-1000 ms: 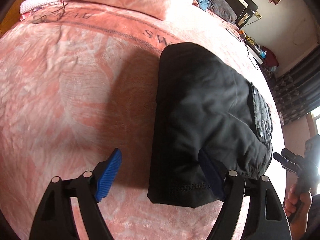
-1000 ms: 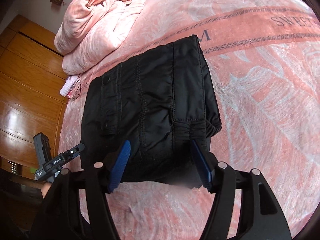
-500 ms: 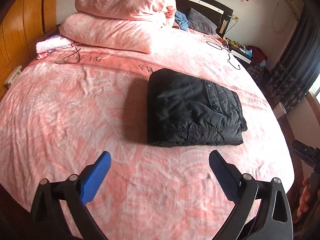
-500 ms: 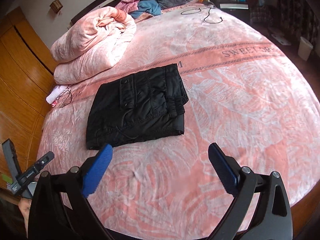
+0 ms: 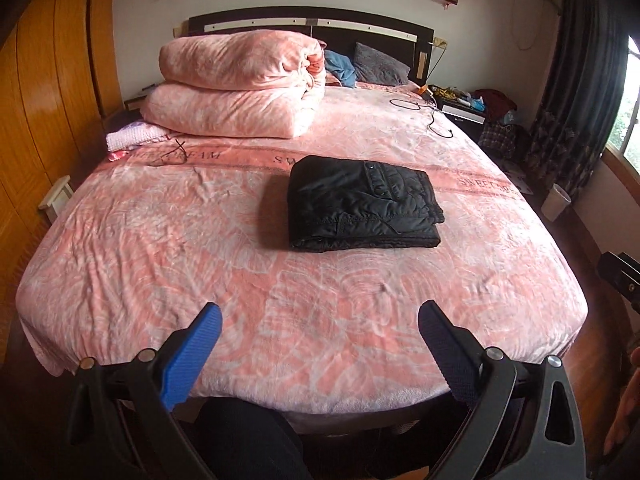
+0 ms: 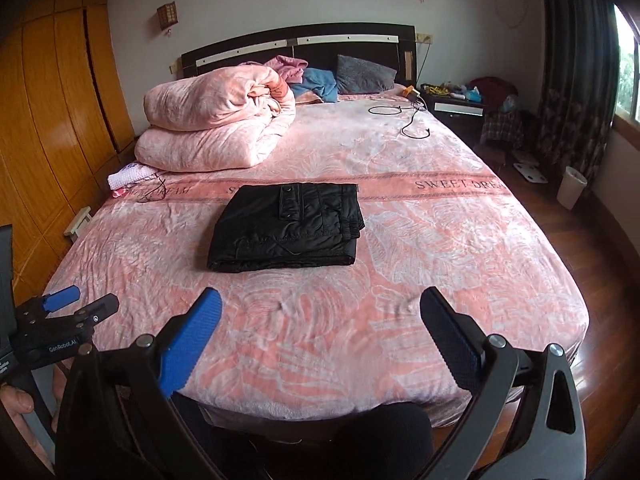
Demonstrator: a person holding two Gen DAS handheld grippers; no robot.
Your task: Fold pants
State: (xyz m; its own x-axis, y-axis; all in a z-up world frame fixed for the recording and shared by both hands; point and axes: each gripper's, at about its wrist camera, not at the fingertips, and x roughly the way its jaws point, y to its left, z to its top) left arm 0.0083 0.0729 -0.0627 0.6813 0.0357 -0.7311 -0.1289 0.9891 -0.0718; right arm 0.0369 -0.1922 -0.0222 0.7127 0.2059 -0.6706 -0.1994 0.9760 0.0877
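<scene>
The black pants (image 5: 362,202) lie folded into a thick rectangle in the middle of the pink bed (image 5: 200,264). They also show in the right wrist view (image 6: 286,226). My left gripper (image 5: 320,316) is open and empty, held back over the foot of the bed, well short of the pants. My right gripper (image 6: 322,302) is open and empty too, at the same distance. The left gripper also shows at the left edge of the right wrist view (image 6: 76,304).
A folded pink duvet (image 5: 240,88) sits at the head of the bed, with pillows and clothes behind it. A black cable (image 5: 434,120) lies on the far right of the bed. A wooden wardrobe (image 5: 44,92) stands left; nightstand (image 5: 466,114), curtains and bin (image 5: 558,200) stand right.
Both grippers pulled back and up from the pants to the foot of the bed and opened wider. The pants stay folded in place.
</scene>
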